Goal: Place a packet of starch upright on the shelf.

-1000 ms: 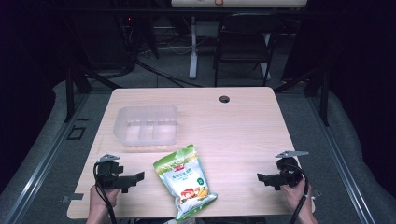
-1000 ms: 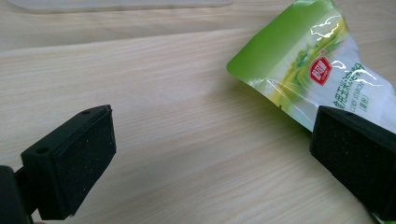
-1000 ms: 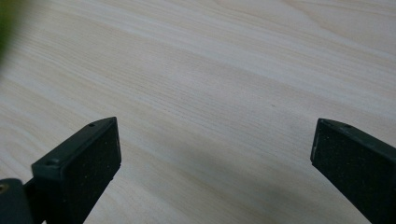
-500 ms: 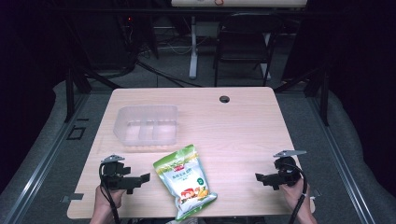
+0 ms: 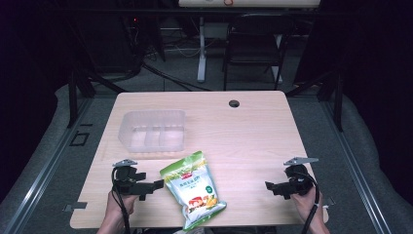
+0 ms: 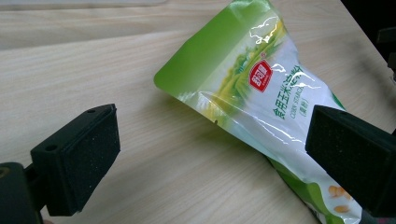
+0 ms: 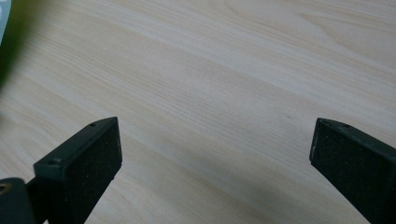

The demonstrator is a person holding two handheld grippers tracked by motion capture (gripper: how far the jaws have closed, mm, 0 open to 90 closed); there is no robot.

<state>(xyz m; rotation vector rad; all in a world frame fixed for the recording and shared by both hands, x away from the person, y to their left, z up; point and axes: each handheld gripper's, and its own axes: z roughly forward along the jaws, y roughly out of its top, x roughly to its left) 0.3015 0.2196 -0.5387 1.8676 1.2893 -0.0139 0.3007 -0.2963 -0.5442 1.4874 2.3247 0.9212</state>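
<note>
A green and white snack bag (image 5: 194, 190) with corn pictured on it lies flat near the table's front edge, its lower end reaching the edge. My left gripper (image 5: 152, 187) stands open just left of the bag, jaws pointing at it. In the left gripper view the bag (image 6: 261, 102) lies ahead between the wide-apart jaws, close to the right-hand pad (image 6: 350, 158), and my left gripper (image 6: 212, 158) holds nothing. My right gripper (image 5: 273, 189) is open at the front right, well apart from the bag. In its own view my right gripper (image 7: 215, 168) frames only bare wood.
A clear plastic container (image 5: 153, 129) with inner dividers stands on the wooden table (image 5: 243, 141) behind the bag, at the left. A dark cable hole (image 5: 234, 103) is near the far edge. A chair (image 5: 253, 44) and cables are on the floor beyond the table.
My left gripper has moved right, closer to the bag. The right gripper has edged slightly left. The bag and the container have not moved.
</note>
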